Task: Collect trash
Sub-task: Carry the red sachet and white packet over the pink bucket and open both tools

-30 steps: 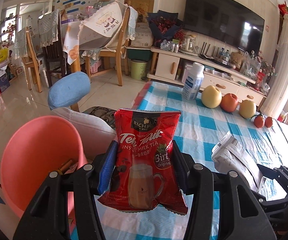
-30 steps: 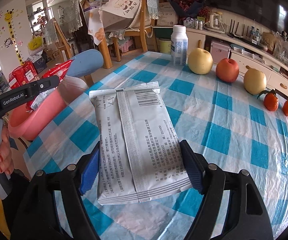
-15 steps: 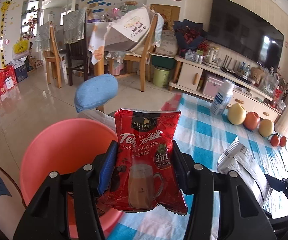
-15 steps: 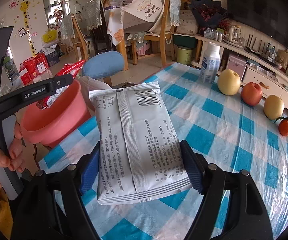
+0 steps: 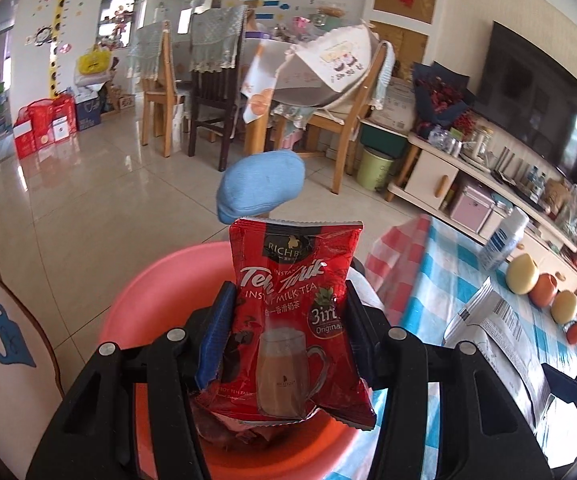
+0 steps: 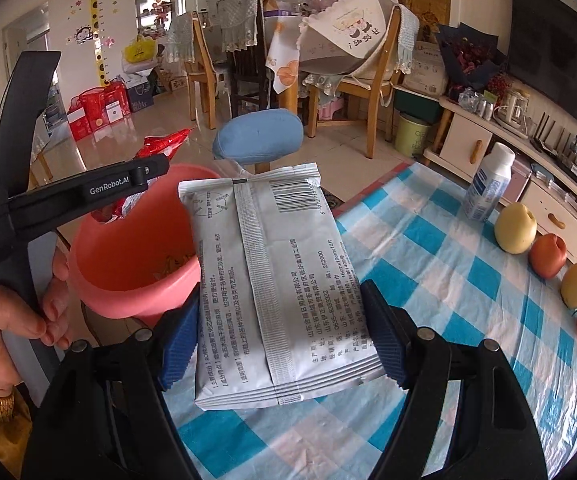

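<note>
Now over the pink bin (image 5: pixel 156 280), left claw (image 5: pixel 286 336) grips an upright tea packet (image 5: pixel 292 320).

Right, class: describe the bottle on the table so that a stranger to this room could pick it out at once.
Start at the table with the blue and white checked cloth and look to its far edge, nearest the TV cabinet. There a row of fruit runs along the cloth, and the bottle stands upright at the row's far end. It is the only tall white thing there, with a blue printed label.
</note>
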{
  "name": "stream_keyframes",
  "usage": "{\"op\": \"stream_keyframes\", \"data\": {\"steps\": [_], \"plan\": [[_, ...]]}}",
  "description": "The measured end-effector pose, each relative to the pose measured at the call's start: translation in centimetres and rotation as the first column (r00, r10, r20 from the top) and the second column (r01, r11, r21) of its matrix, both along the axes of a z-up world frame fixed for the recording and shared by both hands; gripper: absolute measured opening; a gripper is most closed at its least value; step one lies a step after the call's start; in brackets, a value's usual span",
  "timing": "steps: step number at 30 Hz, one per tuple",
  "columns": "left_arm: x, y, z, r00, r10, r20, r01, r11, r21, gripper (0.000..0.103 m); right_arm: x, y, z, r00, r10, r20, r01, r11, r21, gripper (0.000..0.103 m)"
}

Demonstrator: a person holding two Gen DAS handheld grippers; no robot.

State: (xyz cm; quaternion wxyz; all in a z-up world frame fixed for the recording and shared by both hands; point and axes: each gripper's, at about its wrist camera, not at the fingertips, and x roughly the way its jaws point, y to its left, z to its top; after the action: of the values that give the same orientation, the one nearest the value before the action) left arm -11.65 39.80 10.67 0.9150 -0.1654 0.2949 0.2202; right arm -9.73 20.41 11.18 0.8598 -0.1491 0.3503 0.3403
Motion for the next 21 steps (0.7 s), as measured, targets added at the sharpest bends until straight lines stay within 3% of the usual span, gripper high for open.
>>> {"op": "stream_keyframes", "data": {"steps": [19, 21], "plan": [[-2.4, 7.7, -2.3, 0.984, 0.177, -0.026, -0.178, 0.976, -0.126, 0.056, -1.1, 11.8, -2.7, 0.981, 0.193, -0.001, -0.19, 0.968, -0.166, 0.077], [-2.3, 7.8, -2.3, 0.983, 0.182, -0.026, -0.184, 0.975, -0.128, 0.078, -1.2, 12.6, -3.5, 0.977, 0.215, -0.006, -0.212, 0.958, -0.193, 0.08]]}}
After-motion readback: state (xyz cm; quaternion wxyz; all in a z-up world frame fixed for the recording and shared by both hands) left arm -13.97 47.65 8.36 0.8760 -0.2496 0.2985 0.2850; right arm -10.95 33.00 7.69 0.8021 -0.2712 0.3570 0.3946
